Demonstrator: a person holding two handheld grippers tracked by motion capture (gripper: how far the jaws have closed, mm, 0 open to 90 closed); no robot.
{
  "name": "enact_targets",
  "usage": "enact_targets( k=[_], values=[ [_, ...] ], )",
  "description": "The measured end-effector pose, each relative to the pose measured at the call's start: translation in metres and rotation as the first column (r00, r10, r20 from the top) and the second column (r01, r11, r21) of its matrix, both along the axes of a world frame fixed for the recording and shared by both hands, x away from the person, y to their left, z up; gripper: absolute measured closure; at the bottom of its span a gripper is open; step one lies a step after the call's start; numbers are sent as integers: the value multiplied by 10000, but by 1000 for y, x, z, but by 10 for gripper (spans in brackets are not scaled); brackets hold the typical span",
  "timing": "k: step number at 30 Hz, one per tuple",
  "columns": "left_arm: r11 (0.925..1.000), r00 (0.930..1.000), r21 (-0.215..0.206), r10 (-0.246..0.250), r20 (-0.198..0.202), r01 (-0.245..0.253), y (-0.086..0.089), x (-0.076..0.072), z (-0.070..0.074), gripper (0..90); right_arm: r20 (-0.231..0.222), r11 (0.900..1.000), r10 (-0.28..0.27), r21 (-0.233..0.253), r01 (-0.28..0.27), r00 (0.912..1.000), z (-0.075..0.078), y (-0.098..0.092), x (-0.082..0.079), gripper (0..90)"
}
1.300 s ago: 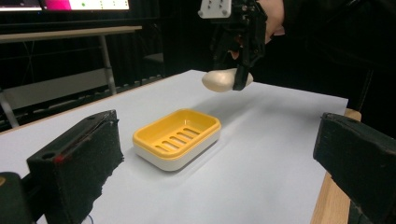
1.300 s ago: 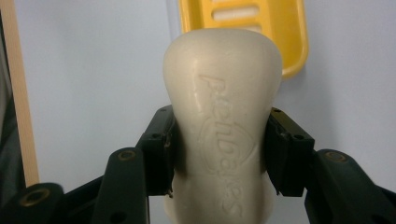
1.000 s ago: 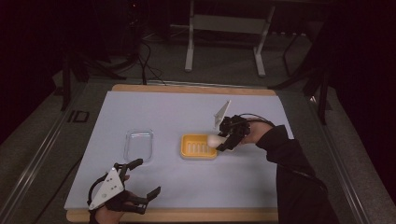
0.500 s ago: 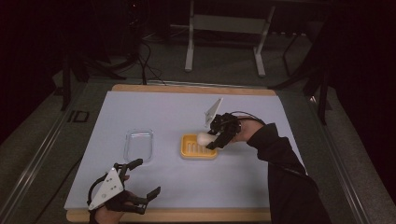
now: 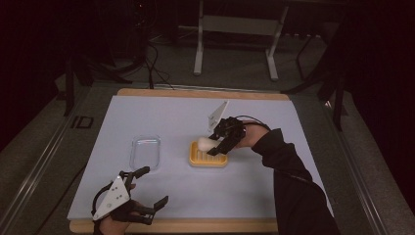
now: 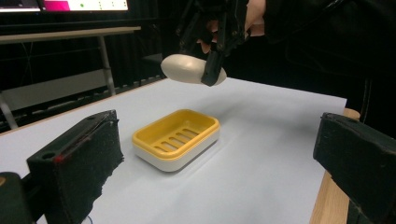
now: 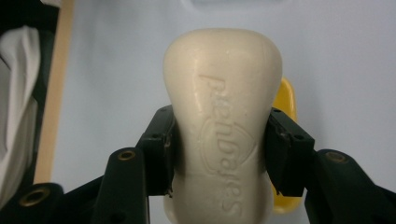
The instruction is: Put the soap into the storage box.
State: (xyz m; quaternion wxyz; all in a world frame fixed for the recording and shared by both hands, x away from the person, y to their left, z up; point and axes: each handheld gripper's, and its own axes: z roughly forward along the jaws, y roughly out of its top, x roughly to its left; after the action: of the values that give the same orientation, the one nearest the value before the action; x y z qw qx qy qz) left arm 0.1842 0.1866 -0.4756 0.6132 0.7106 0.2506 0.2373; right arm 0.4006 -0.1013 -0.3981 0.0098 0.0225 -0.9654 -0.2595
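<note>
Above the yellow soap dish (image 5: 209, 156), my right tongs (image 5: 215, 144) pinch a soap bar (image 5: 204, 143) — left tongs (image 5: 147, 188) spread wide, empty.

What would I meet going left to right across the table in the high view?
left gripper → clear lid → yellow soap dish → right gripper, shut on the soap bar, → dark sleeve.

Soap bar (image 7: 223, 140): embossed word, approx. "pienbajes".
</note>
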Motion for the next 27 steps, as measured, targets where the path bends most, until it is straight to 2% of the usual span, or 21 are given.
enact_targets(
  k=[6, 12, 16, 19, 27],
  values=[
    [10000, 10000, 19, -23, 14, 23, 0, 0, 0, 12, -36, 9989, 222, 416, -220, 9997, -1, 4, 2, 501],
    [10000, 10000, 30, -71, 20, 71, 0, 0, 0, 12, 174, 9993, 326, 196, -329, 9993, -10, 6, 6, 501],
    [9999, 9999, 49, -111, 25, 111, 0, 0, 0, 12, 299, 9986, 395, 354, -405, 9988, -16, 4, 9, 501],
    [9999, 9999, 55, -120, 14, 120, 0, 0, 0, 12, 215, 9987, 253, 448, -262, 9995, -23, 2, 12, 500],
    [9998, 9999, 101, -155, -11, 155, -1, -1, 0, 12, 43, 9996, 127, 255, -128, 9999, -42, -1, 20, 500]
  ],
)
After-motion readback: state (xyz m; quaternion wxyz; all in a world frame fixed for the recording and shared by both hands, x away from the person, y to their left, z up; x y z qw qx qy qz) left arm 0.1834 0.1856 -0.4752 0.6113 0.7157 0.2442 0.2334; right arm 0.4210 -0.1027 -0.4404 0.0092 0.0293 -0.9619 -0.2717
